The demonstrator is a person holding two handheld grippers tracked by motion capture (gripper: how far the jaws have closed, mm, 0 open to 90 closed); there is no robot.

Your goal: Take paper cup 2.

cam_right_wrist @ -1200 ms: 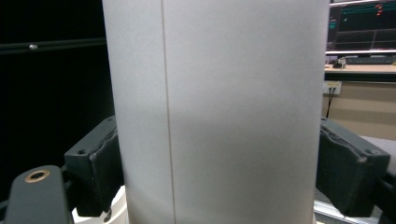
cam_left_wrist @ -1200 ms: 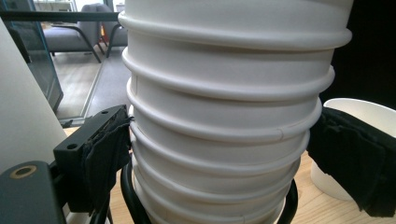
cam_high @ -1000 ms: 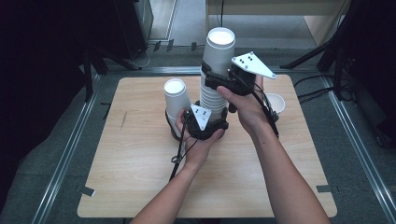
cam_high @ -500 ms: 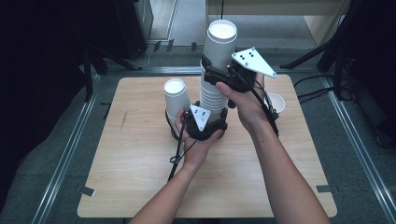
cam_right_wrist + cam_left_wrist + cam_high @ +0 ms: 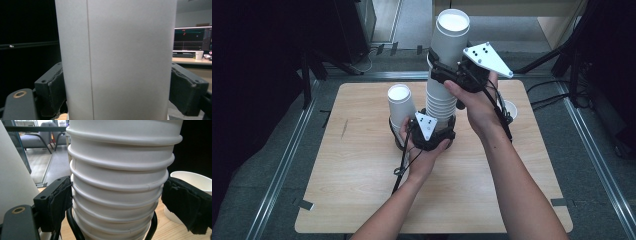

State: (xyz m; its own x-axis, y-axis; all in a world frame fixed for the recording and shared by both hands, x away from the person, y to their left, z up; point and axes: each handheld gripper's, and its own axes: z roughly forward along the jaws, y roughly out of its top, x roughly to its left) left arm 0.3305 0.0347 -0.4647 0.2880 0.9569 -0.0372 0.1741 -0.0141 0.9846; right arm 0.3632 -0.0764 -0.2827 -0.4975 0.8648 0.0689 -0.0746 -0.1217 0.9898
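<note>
Two claws clamp the cup stack (image 5: pixel 443 102): left (image 5: pixel 432 134) low, right (image 5: pixel 451 75) high.

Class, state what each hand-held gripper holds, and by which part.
Left hand-held gripper: the stack of paper cups, near its base. Right hand-held gripper: the top cup, by its side wall.
</note>
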